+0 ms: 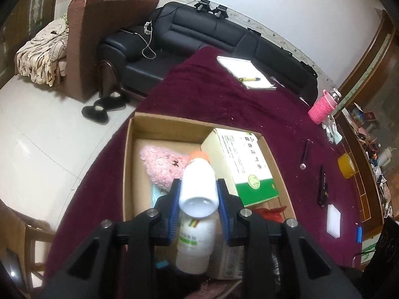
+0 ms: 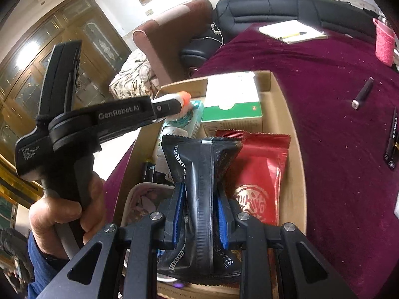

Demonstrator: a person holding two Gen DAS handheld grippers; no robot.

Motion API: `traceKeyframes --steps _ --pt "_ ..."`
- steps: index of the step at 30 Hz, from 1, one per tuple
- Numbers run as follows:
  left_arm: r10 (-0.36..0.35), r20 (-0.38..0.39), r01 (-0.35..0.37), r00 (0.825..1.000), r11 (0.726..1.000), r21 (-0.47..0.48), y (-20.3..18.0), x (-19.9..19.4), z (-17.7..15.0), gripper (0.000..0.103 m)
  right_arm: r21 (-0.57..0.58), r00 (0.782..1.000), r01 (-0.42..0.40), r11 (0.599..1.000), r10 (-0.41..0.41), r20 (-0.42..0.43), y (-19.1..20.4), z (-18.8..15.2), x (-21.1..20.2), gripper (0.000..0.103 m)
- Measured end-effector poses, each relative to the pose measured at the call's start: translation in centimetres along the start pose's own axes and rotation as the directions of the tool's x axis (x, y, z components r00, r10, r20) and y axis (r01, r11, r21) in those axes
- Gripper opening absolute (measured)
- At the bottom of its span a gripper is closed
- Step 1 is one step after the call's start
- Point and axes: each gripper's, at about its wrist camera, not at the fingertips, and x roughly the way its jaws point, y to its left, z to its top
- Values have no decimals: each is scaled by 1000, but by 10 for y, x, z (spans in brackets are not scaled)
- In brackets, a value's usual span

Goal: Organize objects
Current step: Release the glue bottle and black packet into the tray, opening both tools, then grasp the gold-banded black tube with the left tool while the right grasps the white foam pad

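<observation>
Maroon cloth covers the table (image 1: 212,94). Left gripper (image 1: 198,194) clamps a white bottle (image 1: 198,186) (light, slippery; hold mid-body) above the box (image 1: 129,154). Right gripper (image 2: 199,214) pinches a soft black packet (image 2: 200,174) over it.

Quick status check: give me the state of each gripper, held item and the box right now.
Left gripper: shut on white plastic bottle.
White plastic bottle with orange cap: gripped, above the box.
Right gripper: shut on black foil pouch.
Black foil pouch: pinched mid-body, crumpled.
Brown cardboard box: open-topped, partly filled.
</observation>
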Motion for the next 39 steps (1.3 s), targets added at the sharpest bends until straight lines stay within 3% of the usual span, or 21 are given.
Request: traceKeyframes --steps 8,10,12,14,22,27,30,34,35,37,39 --pt "8 -10 -7 1000 1000 12 0 -2 -7 29 -10 1000 -7 1000 7 -10 7 -4 0 30" --pt "6 -9 -6 1000 1000 3 2 -5 -8 44 -19 1000 -1 1000 0 -16 9 -5 -1 31" --pt "6 -1 -6 1000 1000 -8 3 -10 -9 53 -40 999 22 999 -24 -34 12 -7 -2 43" --pt "8 6 -8 1000 1000 -4 2 -16 -9 53 -41 999 28 999 -30 -28 13 -11 -7 56" --pt "21 29 -22 999 999 24 -10 -37 -10 54 -57 999 8 998 -6 35 12 -20 -44 56" --pt "22 35 -24 999 998 55 -28 -47 -11 55 4 996 -13 1000 13 85 -17 -23 -74 59" --pt "18 36 -21 999 995 98 -47 -52 -13 55 59 991 17 998 -24 130 -47 -24 -95 60" --pt "-8 15 6 1000 987 163 -84 -52 -16 55 160 968 143 977 -171 183 -105 -23 -123 68" --pt "-15 6 14 1000 983 182 -96 -51 -17 55 201 954 200 959 -238 185 -124 -24 -130 74" --pt "-23 1 22 1000 977 214 -117 -47 -20 56 278 924 294 915 -346 161 -156 -26 -139 77" --pt "-39 -7 39 999 970 241 -139 -43 -24 56 361 904 339 869 -407 131 -191 -31 -147 80"
